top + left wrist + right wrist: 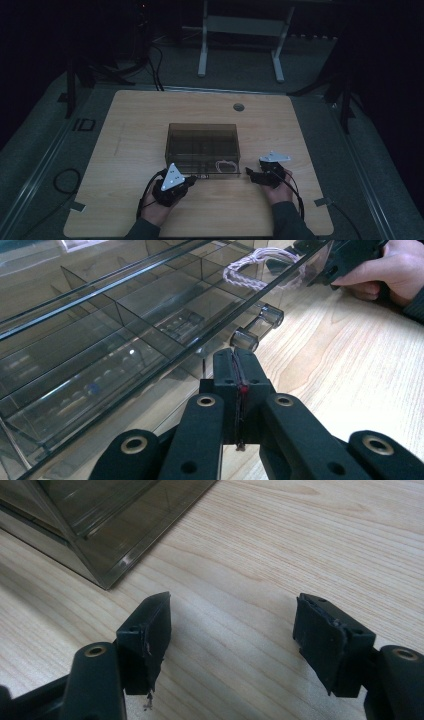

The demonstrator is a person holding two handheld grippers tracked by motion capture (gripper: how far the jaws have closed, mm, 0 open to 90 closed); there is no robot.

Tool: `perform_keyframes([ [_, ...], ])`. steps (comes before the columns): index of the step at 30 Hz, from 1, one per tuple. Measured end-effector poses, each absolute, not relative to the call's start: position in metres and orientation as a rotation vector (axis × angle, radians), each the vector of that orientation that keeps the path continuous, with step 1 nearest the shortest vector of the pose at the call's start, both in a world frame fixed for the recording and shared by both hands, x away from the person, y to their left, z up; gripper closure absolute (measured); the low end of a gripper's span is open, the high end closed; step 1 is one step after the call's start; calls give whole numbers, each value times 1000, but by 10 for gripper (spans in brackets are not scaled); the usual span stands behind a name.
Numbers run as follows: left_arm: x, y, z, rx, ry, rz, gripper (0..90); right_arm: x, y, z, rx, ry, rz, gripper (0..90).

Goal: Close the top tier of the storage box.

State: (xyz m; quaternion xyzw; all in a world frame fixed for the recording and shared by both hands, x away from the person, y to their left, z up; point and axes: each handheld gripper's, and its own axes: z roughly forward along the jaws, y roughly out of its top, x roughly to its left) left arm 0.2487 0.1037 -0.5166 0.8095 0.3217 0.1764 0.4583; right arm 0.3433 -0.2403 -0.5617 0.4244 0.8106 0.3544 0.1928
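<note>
A smoky clear organizer box (202,134) stands mid-table, and its low front drawer (125,335) has divided compartments. A coiled pale cord (226,165) (252,270) lies in the drawer's right part. My left gripper (192,178) (235,354) is shut with nothing between its jaws, and its tips sit just short of the drawer's clear handle (257,326). My right gripper (250,174) (232,602) is open over bare wood beside the box's front right corner (107,582). In the left gripper view that right gripper (345,260), held in a hand, shows beyond the drawer.
The wooden table (135,125) has a round cable hole (238,107) behind the box. Bare wood lies left, right and in front of the box. A white desk frame (240,30) stands on the floor beyond, and a cable loop (67,180) lies left of the table.
</note>
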Motion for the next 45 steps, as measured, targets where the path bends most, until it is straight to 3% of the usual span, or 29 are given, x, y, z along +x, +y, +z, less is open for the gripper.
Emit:
perform_keyframes([
  [45,270,101,-516,1995,835,455,896,343,-240,-562,1191,2275,993,313],
])
